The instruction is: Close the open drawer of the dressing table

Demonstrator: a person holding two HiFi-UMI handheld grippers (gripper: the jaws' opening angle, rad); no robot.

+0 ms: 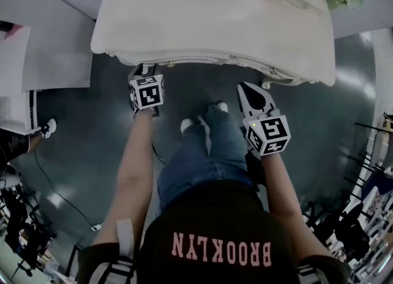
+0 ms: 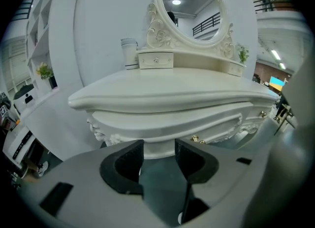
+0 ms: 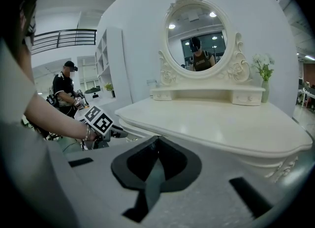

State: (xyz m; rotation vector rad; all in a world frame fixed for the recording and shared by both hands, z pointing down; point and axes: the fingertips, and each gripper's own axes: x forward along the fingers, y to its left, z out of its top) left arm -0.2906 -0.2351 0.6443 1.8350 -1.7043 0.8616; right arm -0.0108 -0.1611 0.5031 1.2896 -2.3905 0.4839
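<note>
Left tongs [image 1: 145,71], spread, face the drawer [image 2: 167,123] at 11 o'clock, seemingly to push it. Right tongs [image 1: 249,92], pressed together, hang idle at 1 o'clock.

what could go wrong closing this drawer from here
1. The left gripper sits at the drawer front, to one side of the gold knobs. A one-sided push might skew and jam the drawer.
2. Its jaws stand apart at the front's carved lower edge, which could catch or get scraped.
3. A hard shove might shake the flower vase on top.
</note>
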